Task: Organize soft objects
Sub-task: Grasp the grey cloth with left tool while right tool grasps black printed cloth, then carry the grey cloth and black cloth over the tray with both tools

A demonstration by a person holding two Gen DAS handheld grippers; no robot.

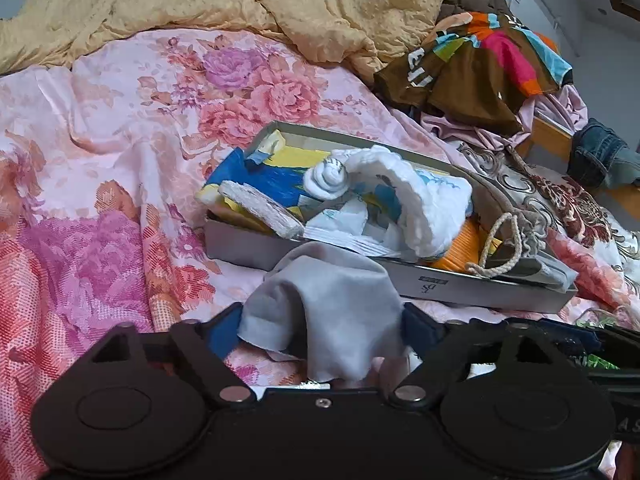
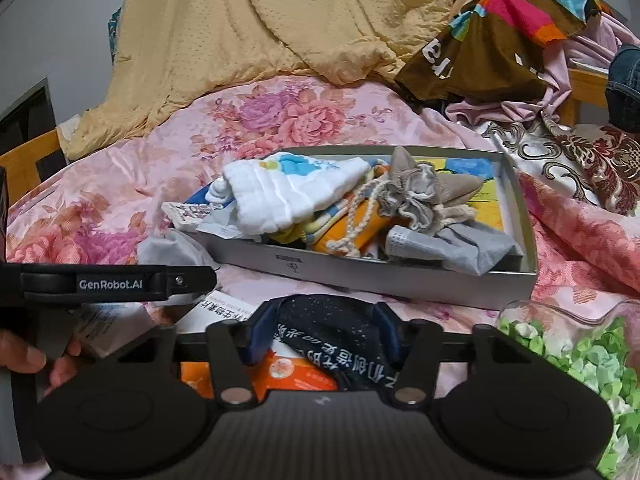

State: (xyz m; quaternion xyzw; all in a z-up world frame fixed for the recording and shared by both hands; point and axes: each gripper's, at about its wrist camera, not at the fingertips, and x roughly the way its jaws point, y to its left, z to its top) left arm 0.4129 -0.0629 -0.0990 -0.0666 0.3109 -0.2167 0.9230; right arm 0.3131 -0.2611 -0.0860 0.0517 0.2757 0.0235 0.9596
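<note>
A flat grey box lies on the floral bedspread, filled with soft items: a white cloth, a beige drawstring pouch and a grey mask. My left gripper is shut on a light grey cloth, held just in front of the box's near wall. My right gripper is shut on a dark printed fabric in front of the box. The left gripper's body shows at the left of the right wrist view.
A yellow blanket is bunched at the back. A brown multicoloured garment and a brocade cloth lie right. A clear container of green and white paper bits sits front right. Orange packaging and a printed leaflet lie under my right gripper.
</note>
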